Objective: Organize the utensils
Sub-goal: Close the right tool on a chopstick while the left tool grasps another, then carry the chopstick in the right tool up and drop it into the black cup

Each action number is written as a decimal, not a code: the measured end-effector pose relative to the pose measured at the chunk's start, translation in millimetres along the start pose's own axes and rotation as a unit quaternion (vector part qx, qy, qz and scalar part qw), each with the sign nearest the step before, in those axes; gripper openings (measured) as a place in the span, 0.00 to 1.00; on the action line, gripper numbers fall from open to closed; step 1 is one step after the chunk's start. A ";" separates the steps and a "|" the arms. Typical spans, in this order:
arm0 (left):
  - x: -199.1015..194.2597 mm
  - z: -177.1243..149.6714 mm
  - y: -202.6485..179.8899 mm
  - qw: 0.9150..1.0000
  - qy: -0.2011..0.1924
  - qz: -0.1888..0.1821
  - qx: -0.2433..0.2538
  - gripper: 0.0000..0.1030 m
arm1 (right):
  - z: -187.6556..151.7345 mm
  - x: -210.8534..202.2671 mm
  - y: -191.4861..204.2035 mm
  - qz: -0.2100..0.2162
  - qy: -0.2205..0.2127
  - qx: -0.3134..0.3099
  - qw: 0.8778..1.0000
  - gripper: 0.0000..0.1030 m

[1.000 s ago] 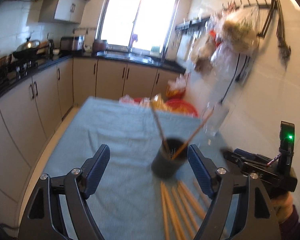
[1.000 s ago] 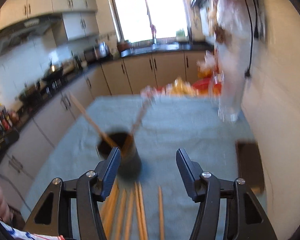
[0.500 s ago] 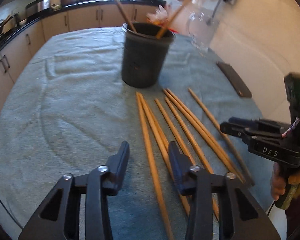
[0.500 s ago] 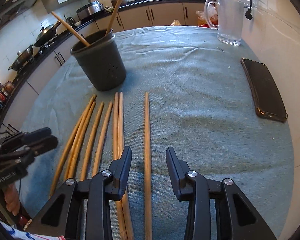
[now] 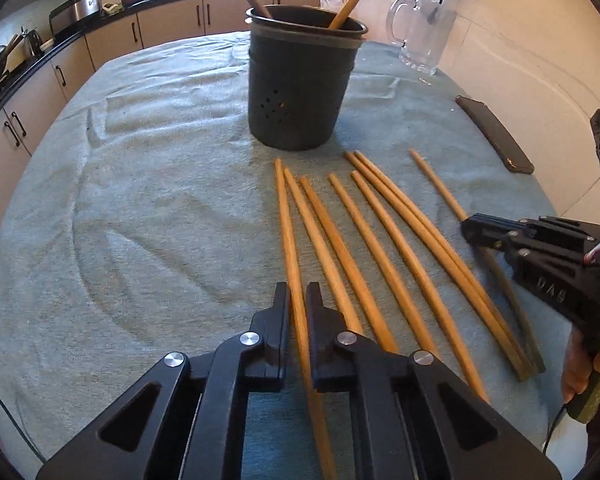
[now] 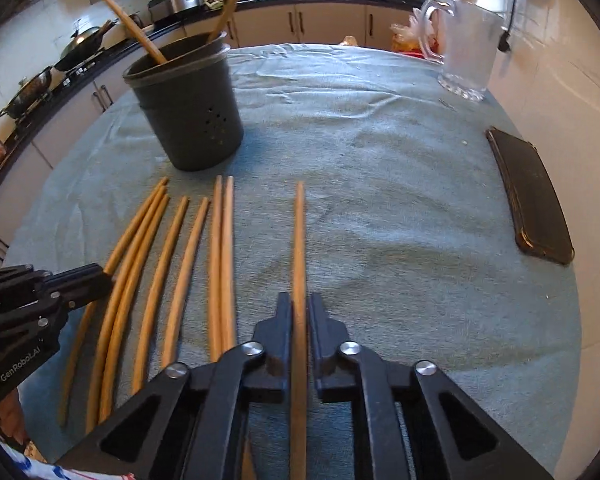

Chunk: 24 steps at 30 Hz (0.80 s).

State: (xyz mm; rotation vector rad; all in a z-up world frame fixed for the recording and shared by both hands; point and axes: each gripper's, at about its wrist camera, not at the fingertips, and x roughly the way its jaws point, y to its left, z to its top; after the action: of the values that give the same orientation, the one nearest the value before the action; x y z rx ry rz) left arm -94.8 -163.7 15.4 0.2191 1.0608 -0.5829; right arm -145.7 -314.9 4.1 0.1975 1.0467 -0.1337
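Both your grippers have dropped to the towel [image 5: 148, 208] and clamped: left gripper [image 5: 298, 304] pinches the leftmost chopstick [image 5: 286, 216], right gripper [image 6: 299, 312] the lone rightmost chopstick [image 6: 299, 232]. You're mid-pickup; next, lift each clear and tip it into the black holder [image 5: 300, 92].

Counter covering: a grey-green towel cloth [image 6: 380, 168], rumpled toward the far edge. On it, at the far right corner, stood a clear glass pitcher [image 6: 466, 48] with a handle; nearer along the right edge lay a dark phone [image 6: 534, 200], flat. Beyond, beige cabinets [image 6: 328, 26] ran under a black worktop, with a wok [image 6: 82, 46] and a second pan [image 6: 28, 92] on the stove at left.
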 end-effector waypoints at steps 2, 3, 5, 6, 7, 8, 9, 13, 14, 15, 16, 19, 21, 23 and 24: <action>-3.5 -3.2 7.5 1.000 0.008 0.007 -0.008 0.07 | -1.2 -2.7 -9.7 -0.005 0.005 0.015 1.000 0.08; -5.1 -3.8 10.0 1.000 0.011 0.011 -0.010 0.07 | -2.7 -3.9 -13.4 -0.010 0.008 0.016 1.000 0.08; -10.6 -7.5 17.8 0.999 0.023 0.023 -0.015 0.07 | -6.8 -7.3 -22.6 -0.020 0.016 0.016 1.000 0.08; -12.2 -8.1 19.6 0.999 0.025 0.024 -0.016 0.07 | -8.8 -9.3 -25.7 -0.022 0.020 0.017 0.999 0.08; -14.5 -8.1 21.7 0.999 0.029 0.022 -0.015 0.07 | -9.9 -10.8 -29.0 -0.021 0.024 0.018 0.999 0.08; -15.8 -6.9 23.1 0.999 0.031 0.019 -0.014 0.07 | -10.8 -12.0 -32.7 -0.020 0.028 0.020 0.999 0.08; -15.5 -4.9 23.2 0.999 0.035 0.020 -0.011 0.07 | -10.8 -12.4 -35.9 -0.019 0.033 0.022 0.999 0.08; -8.1 7.6 19.6 0.998 0.051 0.024 0.002 0.07 | -5.1 -10.1 -35.5 -0.027 0.055 0.013 0.998 0.09; -6.3 9.9 19.1 0.998 0.054 0.024 0.004 0.07 | -2.1 -8.2 -34.1 -0.030 0.062 0.008 0.998 0.09; -2.9 15.3 18.7 0.998 0.058 0.026 0.005 0.07 | 1.1 -6.2 -32.9 -0.031 0.067 0.005 0.997 0.09; -0.5 17.8 19.5 0.998 0.062 0.027 0.005 0.07 | 6.0 -3.3 -32.6 -0.031 0.075 0.002 0.997 0.09; 10.4 28.8 23.3 0.996 0.082 0.021 -0.003 0.07 | 15.4 2.6 -33.8 -0.026 0.097 0.003 0.995 0.09; 13.7 33.3 23.2 0.996 0.088 0.021 -0.006 0.07 | 21.1 6.1 -34.8 -0.023 0.112 0.004 0.993 0.09; 16.5 38.2 22.7 0.995 0.092 0.026 0.000 0.07 | 30.0 11.6 -36.9 -0.023 0.127 0.004 0.992 0.09; 18.3 41.1 22.5 0.995 0.095 0.028 0.003 0.07 | 33.9 13.9 -37.4 -0.024 0.133 0.001 0.991 0.09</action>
State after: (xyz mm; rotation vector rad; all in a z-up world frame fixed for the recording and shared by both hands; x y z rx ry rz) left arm -44.9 -169.4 17.0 0.3126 1.2327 -0.5215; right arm -117.7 -359.2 4.8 0.1952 1.3183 -0.1555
